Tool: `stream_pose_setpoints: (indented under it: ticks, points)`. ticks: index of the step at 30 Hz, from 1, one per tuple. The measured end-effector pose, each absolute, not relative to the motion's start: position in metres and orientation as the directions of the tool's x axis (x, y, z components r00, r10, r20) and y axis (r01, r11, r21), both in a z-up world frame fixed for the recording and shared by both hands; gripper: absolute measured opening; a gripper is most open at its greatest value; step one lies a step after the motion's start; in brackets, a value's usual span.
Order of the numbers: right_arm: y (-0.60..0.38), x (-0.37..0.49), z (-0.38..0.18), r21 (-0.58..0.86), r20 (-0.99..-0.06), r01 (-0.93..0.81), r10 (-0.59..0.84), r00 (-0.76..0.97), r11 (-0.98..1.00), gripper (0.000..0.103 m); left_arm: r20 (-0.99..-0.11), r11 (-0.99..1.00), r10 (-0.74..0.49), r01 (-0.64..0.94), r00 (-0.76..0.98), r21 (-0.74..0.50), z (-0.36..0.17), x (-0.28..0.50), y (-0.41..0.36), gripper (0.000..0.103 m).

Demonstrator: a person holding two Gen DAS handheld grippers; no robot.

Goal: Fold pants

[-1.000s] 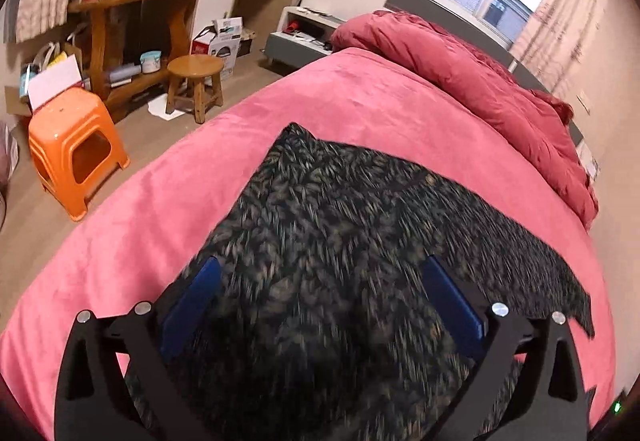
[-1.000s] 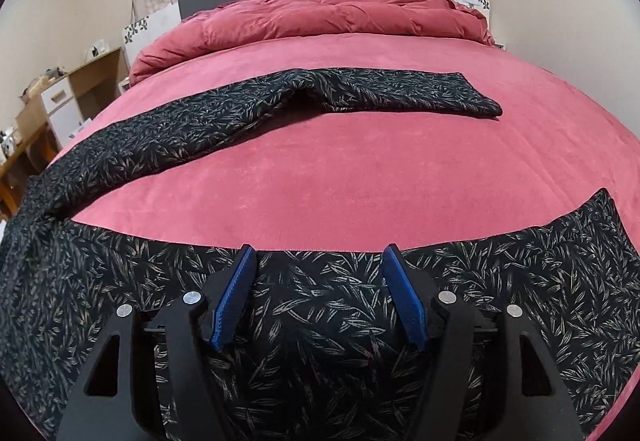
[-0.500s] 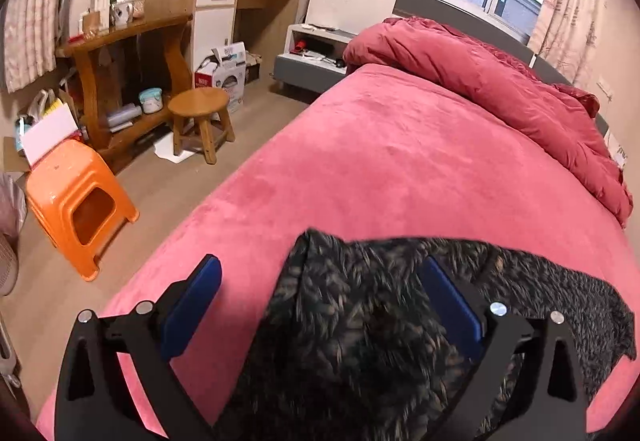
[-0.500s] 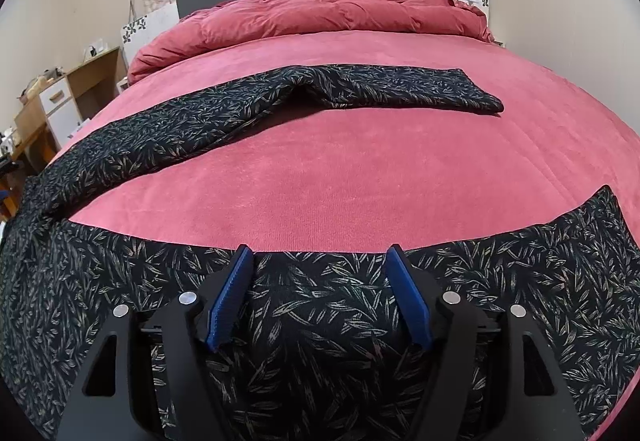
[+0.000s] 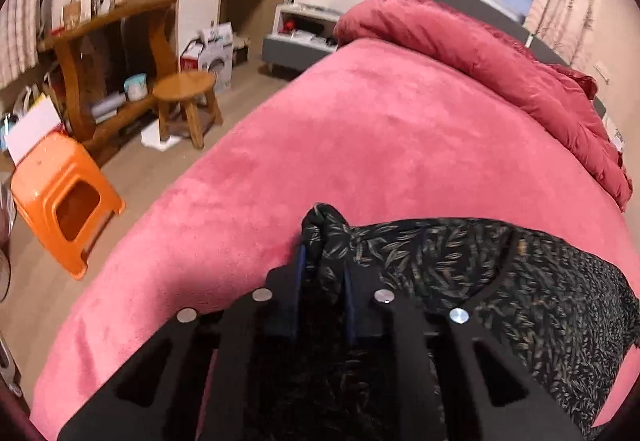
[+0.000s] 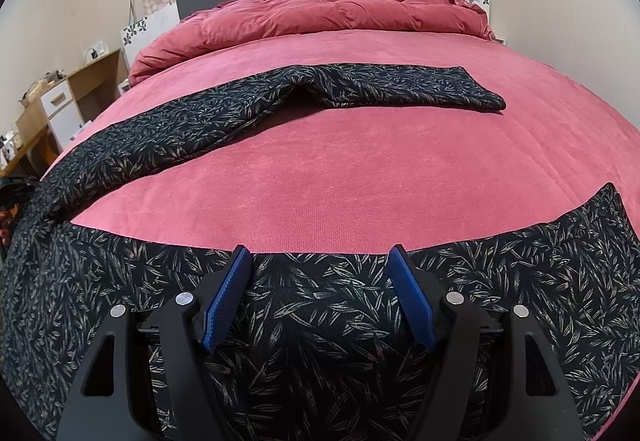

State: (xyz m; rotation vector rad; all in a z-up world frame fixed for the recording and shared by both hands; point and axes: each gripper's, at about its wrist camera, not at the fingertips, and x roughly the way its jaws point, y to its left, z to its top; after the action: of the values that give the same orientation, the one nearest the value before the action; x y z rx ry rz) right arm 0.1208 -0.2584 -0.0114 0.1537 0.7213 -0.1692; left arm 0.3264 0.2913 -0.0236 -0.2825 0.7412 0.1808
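**Left corner pinched, right jaws wide over the near leg**

The pants point(image 6: 320, 321) lie spread on the pink bed point(image 6: 360, 177), legs splayed in a V: one leg along the near edge, the other slanting far and right. The left gripper point(image 5: 323, 281) is closing on a bunched corner at the left end, fabric squeezed between its pads, likely to lift it. The right gripper point(image 6: 320, 297) hovers over the near leg, jaws opening wide, gripping nothing, probably ready to help.
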Motion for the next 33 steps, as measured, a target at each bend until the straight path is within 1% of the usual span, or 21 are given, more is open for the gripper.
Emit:
stream_pose_setpoints:
  ticks: [4, 7, 11, 13, 17, 22, 26, 29, 33]
  points:
    - [-0.259, 0.121, -0.012, 0.084, -0.666, 0.206, -0.099, 0.740, 0.975, 0.070, -0.626, 0.954, 0.056, -0.226, 0.778, -0.195, -0.003, 0.305, 0.285, 0.011]
    - [-0.258, 0.121, -0.012, 0.084, -0.666, 0.206, -0.099, 0.740, 0.975, 0.070, -0.573, 0.952, 0.032, -0.200, 0.819, -0.232, 0.014, 0.285, 0.282, 0.010]
    - [-0.259, 0.121, -0.012, 0.085, -0.665, 0.206, -0.098, 0.740, 0.975, 0.070, -0.479, 0.955, -0.034, -0.113, 0.877, -0.274, 0.039, 0.241, 0.270, 0.010]
    - [-0.259, 0.121, -0.012, 0.085, -0.665, 0.205, -0.098, 0.740, 0.975, 0.070, -0.441, 0.960, -0.074, -0.055, 0.895, -0.273, 0.048, 0.216, 0.261, 0.010]
    - [-0.259, 0.121, -0.013, 0.085, -0.664, 0.205, -0.098, 0.741, 0.975, 0.070, -0.395, 0.960, -0.132, 0.019, 0.909, -0.278, 0.050, 0.170, 0.251, 0.009]
    - [-0.259, 0.120, -0.013, 0.089, -0.663, 0.205, -0.096, 0.742, 0.975, 0.070, -0.390, 0.944, -0.174, 0.040, 0.904, -0.328, 0.025, 0.118, 0.245, 0.009]
    - [-0.260, 0.119, -0.013, 0.101, -0.661, 0.202, -0.086, 0.746, 0.974, 0.071, -0.416, 0.948, -0.172, 0.035, 0.893, -0.317, -0.002, 0.093, 0.238, 0.009]
    - [-0.257, 0.118, -0.013, 0.092, -0.662, 0.196, -0.087, 0.745, 0.976, 0.074, -0.440, 0.945, -0.155, 0.002, 0.884, -0.328, -0.023, 0.086, 0.239, 0.009]
    - [-0.251, 0.120, -0.008, 0.053, -0.674, 0.206, -0.117, 0.729, 0.977, 0.074, -0.441, 0.921, -0.162, -0.026, 0.883, -0.390, -0.034, 0.086, 0.249, 0.010]
